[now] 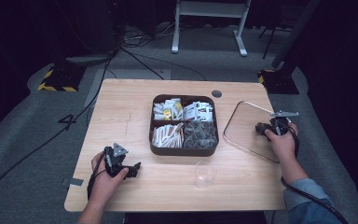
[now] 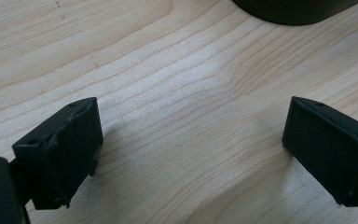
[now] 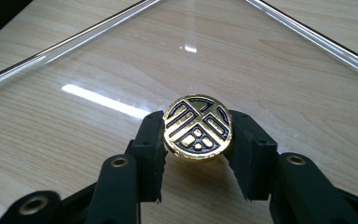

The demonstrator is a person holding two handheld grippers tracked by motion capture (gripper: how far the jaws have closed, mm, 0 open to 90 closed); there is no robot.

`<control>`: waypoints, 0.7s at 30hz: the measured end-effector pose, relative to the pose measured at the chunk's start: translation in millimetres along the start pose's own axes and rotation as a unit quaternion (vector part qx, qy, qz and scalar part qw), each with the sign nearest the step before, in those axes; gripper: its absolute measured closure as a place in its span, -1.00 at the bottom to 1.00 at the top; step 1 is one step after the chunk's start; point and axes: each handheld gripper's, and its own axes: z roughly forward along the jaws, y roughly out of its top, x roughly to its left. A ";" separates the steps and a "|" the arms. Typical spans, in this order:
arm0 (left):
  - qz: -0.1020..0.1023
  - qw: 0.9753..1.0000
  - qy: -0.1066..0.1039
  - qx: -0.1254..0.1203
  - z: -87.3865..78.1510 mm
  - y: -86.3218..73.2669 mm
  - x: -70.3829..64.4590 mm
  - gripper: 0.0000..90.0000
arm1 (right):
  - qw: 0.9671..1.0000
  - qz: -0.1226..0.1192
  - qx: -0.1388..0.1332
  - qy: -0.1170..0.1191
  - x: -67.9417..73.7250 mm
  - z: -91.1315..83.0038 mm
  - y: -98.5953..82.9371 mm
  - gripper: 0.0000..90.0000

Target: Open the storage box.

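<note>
My right gripper [image 3: 197, 133] is shut on a round gold and black knob [image 3: 198, 127], the handle of a clear glass lid [image 3: 121, 56] lying flat on the wooden table. In the high view that right gripper [image 1: 266, 128] sits over the glass lid [image 1: 242, 126] at the table's right side. Over bare wood at the front left, my left gripper [image 1: 133, 169] stands open, and its two jaws are wide apart in the left gripper view with nothing between the left gripper [image 2: 191, 144] fingertips.
A dark four-compartment box [image 1: 183, 150] of sachets, sticks and pods stands mid-table. A clear glass cup [image 1: 205, 173] stands in front of it near the front edge. A round grommet [image 1: 216, 93] sits at the back edge.
</note>
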 end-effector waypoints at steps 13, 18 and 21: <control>0.000 1.000 0.000 0.000 0.0 0.0 0.0 -0.88 | 1.000 0.007 -0.003 0.004 0.9 2.6 -2.7 0.30; 0.000 1.000 0.000 0.000 0.0 0.0 0.0 -0.88 | 1.000 0.008 -0.009 0.010 1.0 3.0 -2.9 0.27; 0.000 1.000 0.000 0.000 0.1 0.0 0.0 -0.88 | 1.000 0.011 -0.019 0.010 1.1 1.3 -1.0 0.19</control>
